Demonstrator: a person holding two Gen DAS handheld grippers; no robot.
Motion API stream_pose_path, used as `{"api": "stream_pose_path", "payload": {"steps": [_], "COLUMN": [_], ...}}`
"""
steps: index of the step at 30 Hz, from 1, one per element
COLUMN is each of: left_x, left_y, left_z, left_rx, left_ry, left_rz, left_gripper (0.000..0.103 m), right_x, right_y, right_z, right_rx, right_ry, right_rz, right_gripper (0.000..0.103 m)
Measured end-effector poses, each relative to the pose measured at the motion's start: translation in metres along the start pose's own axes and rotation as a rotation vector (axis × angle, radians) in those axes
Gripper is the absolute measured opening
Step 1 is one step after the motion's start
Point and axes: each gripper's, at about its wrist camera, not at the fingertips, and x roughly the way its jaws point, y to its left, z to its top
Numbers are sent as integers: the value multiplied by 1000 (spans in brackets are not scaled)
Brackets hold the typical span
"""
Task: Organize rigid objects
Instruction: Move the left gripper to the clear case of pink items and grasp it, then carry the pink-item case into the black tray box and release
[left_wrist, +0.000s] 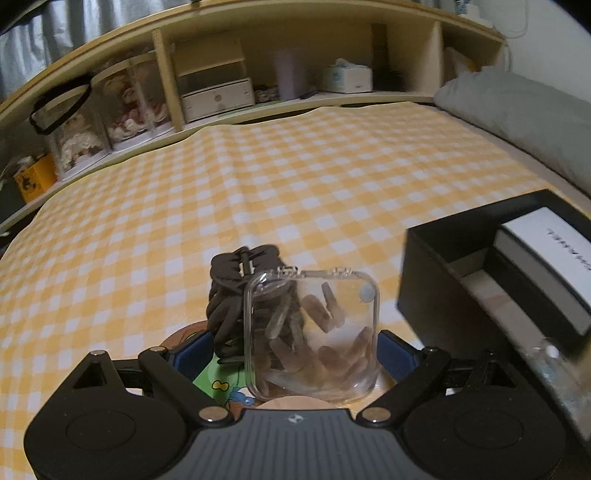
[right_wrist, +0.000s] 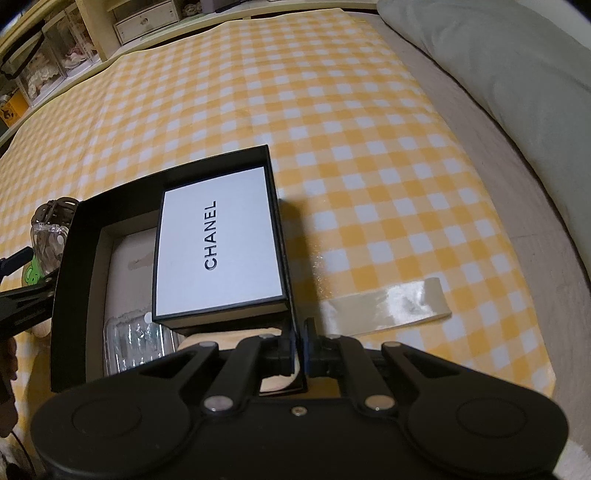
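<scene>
A clear plastic case (left_wrist: 314, 332) with brown capsule-like pieces inside stands on edge between the fingers of my left gripper (left_wrist: 295, 350). A black hair claw (left_wrist: 236, 291) is wedged against the case's left side. The left pad touches the claw and the right pad touches the case, so the jaws are wide but closed on both. Under them lies a round wooden coaster (left_wrist: 218, 384) with a green cartoon print. My right gripper (right_wrist: 299, 354) is shut on the right wall of an open black box (right_wrist: 74, 258). Inside lie a white Chanel box (right_wrist: 218, 247) and another clear case (right_wrist: 136, 343).
Yellow-and-white checked cloth (left_wrist: 258, 184) covers the bed. A grey pillow (left_wrist: 524, 110) lies at the far right. Shelves (left_wrist: 207, 92) with drawers, doll cases and a tissue box run along the back. A strip of clear tape (right_wrist: 388, 306) is stuck on the cloth right of the black box.
</scene>
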Motion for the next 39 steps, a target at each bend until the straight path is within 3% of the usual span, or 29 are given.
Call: {"api": "stream_pose_path", "payload": {"steps": [4,10,15,22,29,34,39], "left_x": [1,-4,-6,-20,-54,-79,-100], "left_y": [5,15,18,38,51,47,30], "left_z": [-2,3,5,15,36,51,63], "left_rx": [-22,-133,-170,-297,-406,-401,-390], "left_ry": [15,49,75,69,43,11,-1], "left_rz": [52,68,82,78,-4,-61,-163], "left_gripper": [94,72,72,72,72,72,72], "right_x": [0,-1,3,2,2,3,3], "right_y": [2,1,-2,0,-1,1,1], "right_z": [-1,0,2,2,1,2,1], "right_rx": [0,-5,-4,-4,-7,-11,-15], "right_ry": [0,4,4,5,4,4,5], "right_rz": [0,-2,-4,-4,-5,-7,-9], "right_gripper": [5,5,5,5,5,5,5]}}
